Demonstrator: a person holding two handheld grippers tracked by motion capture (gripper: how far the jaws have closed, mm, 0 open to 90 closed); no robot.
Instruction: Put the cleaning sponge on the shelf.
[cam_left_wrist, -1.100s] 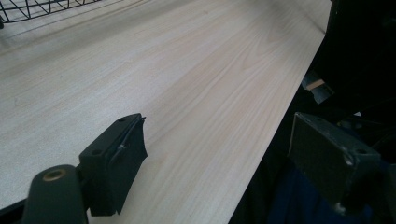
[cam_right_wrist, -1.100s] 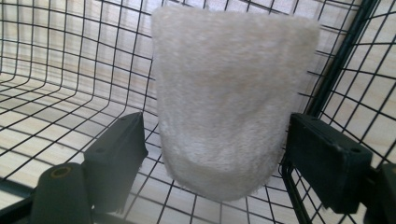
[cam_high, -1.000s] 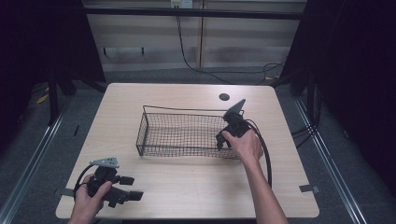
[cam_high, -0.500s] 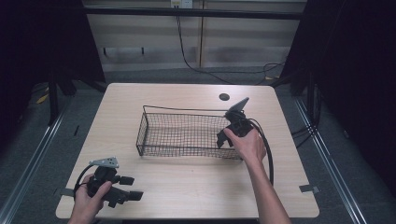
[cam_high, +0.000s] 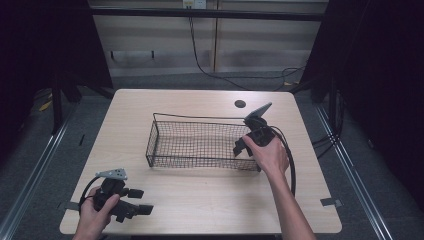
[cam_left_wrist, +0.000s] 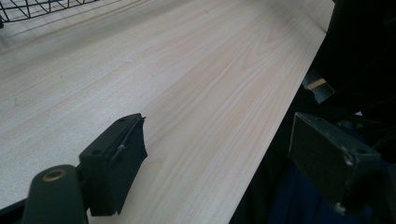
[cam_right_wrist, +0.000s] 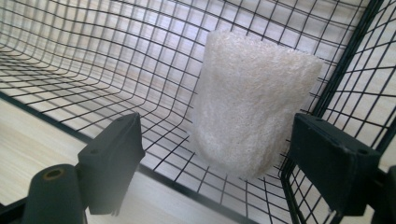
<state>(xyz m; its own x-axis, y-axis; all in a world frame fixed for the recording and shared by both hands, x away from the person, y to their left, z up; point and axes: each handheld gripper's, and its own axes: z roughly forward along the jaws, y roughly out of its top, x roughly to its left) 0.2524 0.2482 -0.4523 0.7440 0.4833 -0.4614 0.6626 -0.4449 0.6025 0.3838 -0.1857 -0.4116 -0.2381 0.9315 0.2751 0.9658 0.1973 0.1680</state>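
Sponge (cam_right_wrist: 250, 105), a pale, coarse-pored block, stands nearly upright in the right-centre of the right gripper view, leaning into a corner of the black wire basket (cam_right_wrist: 93, 56). It looks light and soft, likely to give under pressure rather than slip, and hardly fragile (the rough surface should hold well against rubbery pads). Its two broad flanks are the natural place to grip, around mid-height, clear of the mesh behind it.

The right gripper (cam_right_wrist: 219, 158) has its jaws spread wide, one at either side of the sponge and nearer the camera, pressing on nothing; they have just been closing slightly. In the high view this gripper (cam_high: 245, 146) sits right of centre at the basket's (cam_high: 200, 145) right end.

At lower left the left gripper (cam_high: 137, 200) rests low over the table (cam_high: 210, 200), wide open and empty.
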